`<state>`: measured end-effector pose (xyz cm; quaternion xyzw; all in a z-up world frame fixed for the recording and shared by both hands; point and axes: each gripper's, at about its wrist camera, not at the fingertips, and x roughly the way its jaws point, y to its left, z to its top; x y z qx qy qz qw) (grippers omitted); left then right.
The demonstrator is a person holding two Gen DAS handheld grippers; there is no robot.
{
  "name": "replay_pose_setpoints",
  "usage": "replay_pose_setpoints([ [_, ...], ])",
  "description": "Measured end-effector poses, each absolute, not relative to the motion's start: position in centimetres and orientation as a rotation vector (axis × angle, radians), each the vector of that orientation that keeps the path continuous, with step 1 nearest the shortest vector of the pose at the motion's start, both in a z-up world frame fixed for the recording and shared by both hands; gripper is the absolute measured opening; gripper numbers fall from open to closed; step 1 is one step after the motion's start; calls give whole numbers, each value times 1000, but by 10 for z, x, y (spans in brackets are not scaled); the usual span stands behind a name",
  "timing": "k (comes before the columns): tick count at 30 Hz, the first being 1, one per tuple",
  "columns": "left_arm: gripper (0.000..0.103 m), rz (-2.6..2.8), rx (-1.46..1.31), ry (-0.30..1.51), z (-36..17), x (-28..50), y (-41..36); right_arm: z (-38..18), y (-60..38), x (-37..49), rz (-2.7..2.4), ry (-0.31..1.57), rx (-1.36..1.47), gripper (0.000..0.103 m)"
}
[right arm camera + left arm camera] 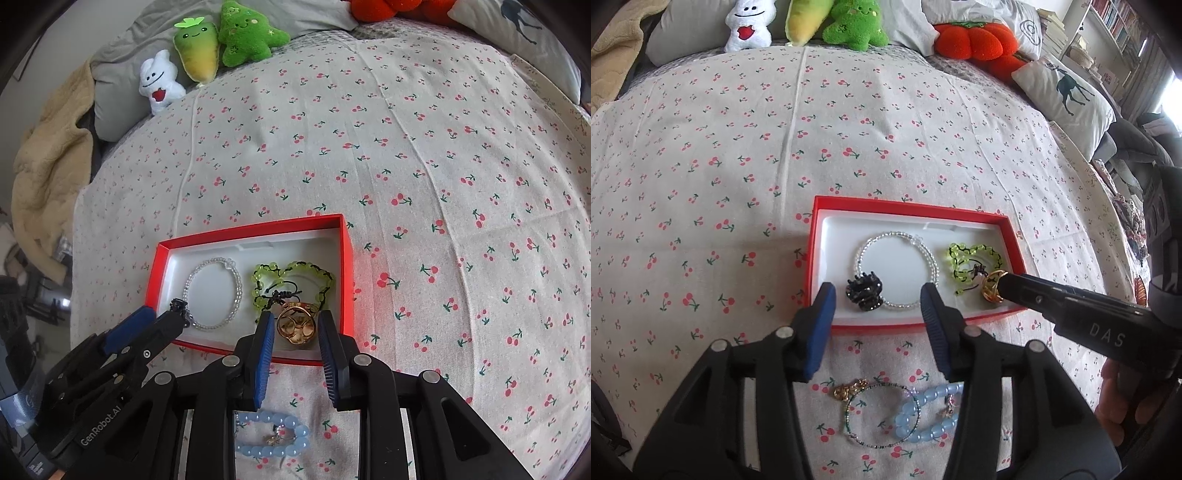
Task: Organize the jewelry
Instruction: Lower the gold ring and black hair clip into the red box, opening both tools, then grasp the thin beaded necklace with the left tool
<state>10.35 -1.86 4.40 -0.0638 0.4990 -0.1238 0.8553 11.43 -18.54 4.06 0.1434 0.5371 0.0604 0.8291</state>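
Observation:
A red box [960,210] with a white inside [162,258] lies on the cherry-print bedspread. In it are a clear bead bracelet [862,247] [236,280], a green bead bracelet [960,254] [295,267], a black hair claw [864,291] and a gold ring [991,290] [297,325]. My left gripper [877,299] is open over the box's near edge, around the black claw. My right gripper [295,326] is open, its fingers on either side of the gold ring without gripping it. A blue bead bracelet [923,413] [273,435], a thin green bangle [882,415] and a gold piece [849,389] lie on the bedspread nearer than the box.
Plush toys [857,24] and pillows [1067,96] line the far edge of the bed. A beige blanket [48,166] hangs at the left. A bookshelf [1115,22] stands far right. The bedspread [775,147] spreads wide around the box.

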Motion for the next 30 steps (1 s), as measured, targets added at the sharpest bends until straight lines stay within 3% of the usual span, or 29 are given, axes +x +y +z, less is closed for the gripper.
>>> replay_pose_setpoints([
  [2, 59, -265, -138, 1040, 49, 98, -17, 45, -186, 111, 131, 1132, 303, 31],
  [4, 63, -270, -141, 1034, 53, 93, -15, 50, -187, 107, 142, 1117, 307, 53],
  [5, 65, -273, -141, 1031, 55, 90, -14, 53, -188, 104, 142, 1105, 310, 57],
  [14, 82, -273, -88, 1012, 67, 65, -11, 74, -195, 80, 139, 1053, 283, 60],
  [23, 88, -241, -62, 1055, 57, 47, -6, 74, -196, 60, 137, 1062, 228, 68],
  [30, 101, -219, -24, 1072, 50, 33, -2, 68, -190, 44, 146, 1085, 166, 78],
])
